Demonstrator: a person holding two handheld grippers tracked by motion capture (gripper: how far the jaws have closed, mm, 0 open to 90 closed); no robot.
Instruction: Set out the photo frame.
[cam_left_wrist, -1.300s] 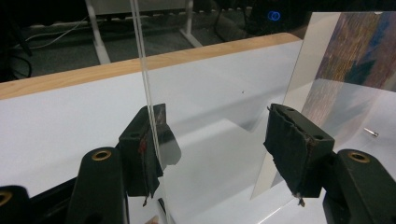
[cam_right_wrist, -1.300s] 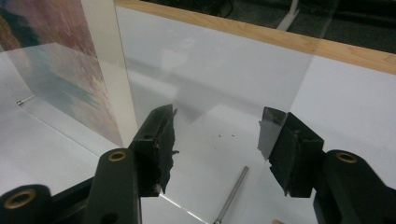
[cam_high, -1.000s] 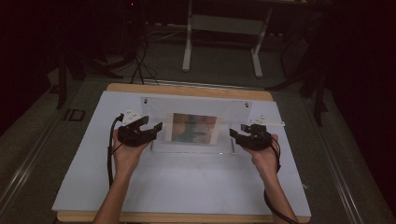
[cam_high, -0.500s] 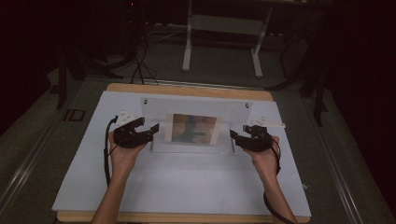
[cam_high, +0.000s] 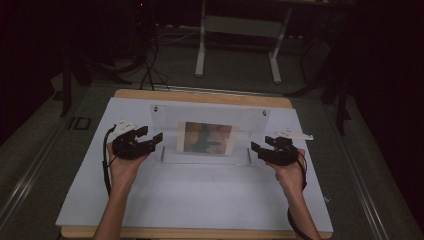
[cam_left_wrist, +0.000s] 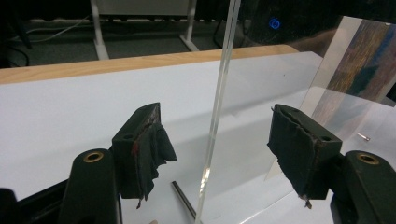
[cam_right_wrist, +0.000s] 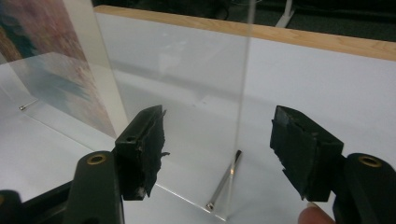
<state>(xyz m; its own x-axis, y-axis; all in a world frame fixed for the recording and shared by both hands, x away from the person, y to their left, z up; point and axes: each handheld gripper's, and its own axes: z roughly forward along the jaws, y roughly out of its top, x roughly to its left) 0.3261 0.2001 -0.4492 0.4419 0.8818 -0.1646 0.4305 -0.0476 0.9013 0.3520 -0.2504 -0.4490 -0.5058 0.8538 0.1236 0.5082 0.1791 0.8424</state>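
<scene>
Clear acrylic frame (cam_high: 210, 131) (colourful picture (cam_high: 207, 138) inside) upright on the white table (cam_high: 200, 200), mid-far side

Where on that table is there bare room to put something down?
The white sheet is bare in front of the clear picture stand, between the two forearms, and out toward its left and right edges. It is crowded at the stand's ends, where the left gripper and right gripper sit open.

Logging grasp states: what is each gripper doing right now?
Left gripper: open, jaws astride the clear acrylic frame's edge.
Right gripper: open, jaws astride its other edge.
</scene>
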